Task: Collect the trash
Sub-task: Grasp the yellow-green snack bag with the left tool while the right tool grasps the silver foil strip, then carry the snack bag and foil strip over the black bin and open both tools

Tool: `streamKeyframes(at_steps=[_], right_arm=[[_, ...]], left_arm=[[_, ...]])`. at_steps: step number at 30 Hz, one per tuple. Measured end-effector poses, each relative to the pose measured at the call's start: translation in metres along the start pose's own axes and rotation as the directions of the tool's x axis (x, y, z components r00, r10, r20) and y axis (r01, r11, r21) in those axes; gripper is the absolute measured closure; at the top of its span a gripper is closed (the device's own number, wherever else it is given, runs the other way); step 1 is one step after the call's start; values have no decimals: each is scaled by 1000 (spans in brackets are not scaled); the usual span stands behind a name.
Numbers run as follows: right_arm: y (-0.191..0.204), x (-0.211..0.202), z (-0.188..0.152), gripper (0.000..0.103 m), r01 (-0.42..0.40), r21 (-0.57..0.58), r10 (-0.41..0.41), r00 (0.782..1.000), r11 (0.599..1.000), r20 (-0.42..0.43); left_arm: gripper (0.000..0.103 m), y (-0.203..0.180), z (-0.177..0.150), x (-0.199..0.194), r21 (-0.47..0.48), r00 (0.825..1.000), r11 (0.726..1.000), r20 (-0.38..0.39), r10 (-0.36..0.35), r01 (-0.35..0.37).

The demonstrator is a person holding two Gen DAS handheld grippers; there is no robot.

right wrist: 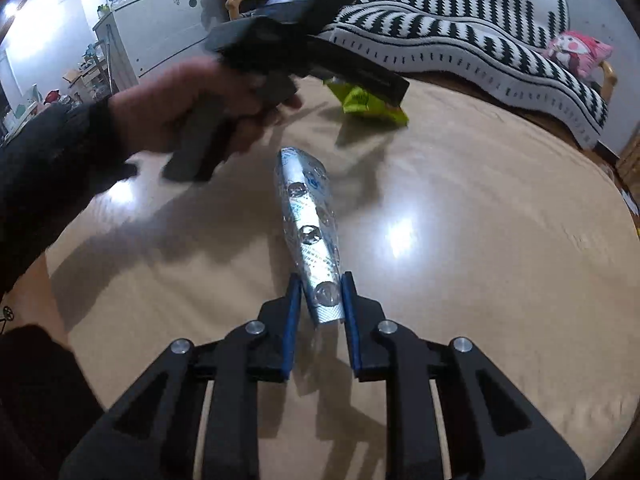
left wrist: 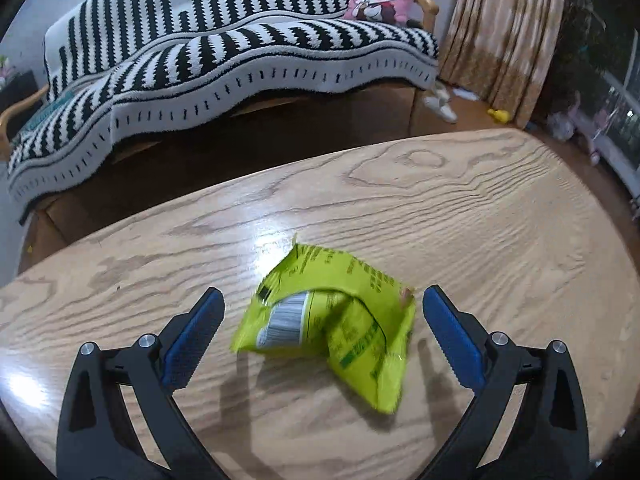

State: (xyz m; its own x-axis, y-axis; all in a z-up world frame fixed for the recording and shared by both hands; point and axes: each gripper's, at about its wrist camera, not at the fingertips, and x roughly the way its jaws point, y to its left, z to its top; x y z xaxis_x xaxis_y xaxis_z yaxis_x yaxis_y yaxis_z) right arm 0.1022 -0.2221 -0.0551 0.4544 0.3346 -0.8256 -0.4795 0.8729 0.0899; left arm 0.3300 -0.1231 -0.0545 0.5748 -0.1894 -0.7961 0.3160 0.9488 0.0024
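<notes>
A crumpled yellow-green snack wrapper (left wrist: 332, 328) lies on the wooden table (left wrist: 500, 216). My left gripper (left wrist: 320, 300) is open, its blue-padded fingers on either side of the wrapper, just above the table. The wrapper also shows in the right wrist view (right wrist: 366, 104), partly hidden under the left gripper body (right wrist: 304, 44) and the hand holding it. My right gripper (right wrist: 321, 280) is shut on a silver foil blister pack (right wrist: 310, 224), which sticks out forward above the table.
A sofa with a black-and-white striped blanket (left wrist: 224, 52) stands beyond the table's far edge, with a pink plush cushion (left wrist: 384, 0) on it. Curtains (left wrist: 504, 36) hang at the right. A white counter with clutter (right wrist: 160, 12) stands at the far left.
</notes>
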Motion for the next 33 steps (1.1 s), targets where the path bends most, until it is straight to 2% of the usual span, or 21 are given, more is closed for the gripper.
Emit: streamKeyframes(at_steps=[3, 4, 6, 9, 11, 13, 16, 17, 21, 23, 27, 30, 32, 33], right_arm=[[0, -30, -32, 83, 37, 30, -37, 999, 999, 5], [-3, -39, -40, 83, 45, 54, -46, 999, 998, 10], [-14, -59, -59, 83, 74, 115, -76, 997, 991, 20], [-31, -88, -86, 83, 131, 209, -141, 990, 969, 30], [-48, -109, -108, 83, 179, 278, -194, 980, 944, 30], [-62, -129, -130, 83, 209, 339, -232, 972, 917, 28], [-84, -161, -167, 83, 266, 430, -303, 953, 863, 19], [-89, -169, -177, 83, 289, 448, -330, 944, 846, 15], [-115, -213, -241, 83, 352, 562, -426, 905, 748, 1], [-129, -232, -276, 83, 359, 624, -450, 893, 694, -13], [-158, -268, -348, 83, 398, 730, -496, 863, 556, -92], [-176, -278, -393, 82, 409, 788, -490, 857, 461, -158], [-188, -276, -420, 82, 406, 816, -457, 867, 412, -201], [-191, -273, -431, 82, 408, 824, -443, 869, 393, -219]], left_arm=[[8, -3, 0, 8, 19, 999, 999, -6, 50, -50], [20, -7, -2, 8, 46, 999, 998, -4, 53, -53], [27, -12, -5, 7, 72, 998, 996, -3, 59, -59], [44, -21, -13, -6, 73, 996, 994, 4, 86, -86], [46, -29, -20, -21, 59, 995, 994, 14, 95, -96], [46, -48, -31, -43, 76, 997, 994, 33, 74, -76], [46, -91, -48, -83, 136, 996, 989, 78, 43, -53], [46, -117, -58, -103, 163, 995, 986, 96, 16, -32], [47, -194, -87, -149, 235, 986, 969, 125, -110, 78], [47, -237, -104, -166, 237, 975, 957, 106, -198, 168], [47, -329, -138, -194, 317, 945, 906, 75, -320, 282], [47, -395, -164, -206, 368, 916, 858, 37, -398, 358], [47, -437, -188, -201, 366, 887, 820, -39, -459, 440], [47, -447, -195, -200, 372, 883, 811, -54, -467, 452]])
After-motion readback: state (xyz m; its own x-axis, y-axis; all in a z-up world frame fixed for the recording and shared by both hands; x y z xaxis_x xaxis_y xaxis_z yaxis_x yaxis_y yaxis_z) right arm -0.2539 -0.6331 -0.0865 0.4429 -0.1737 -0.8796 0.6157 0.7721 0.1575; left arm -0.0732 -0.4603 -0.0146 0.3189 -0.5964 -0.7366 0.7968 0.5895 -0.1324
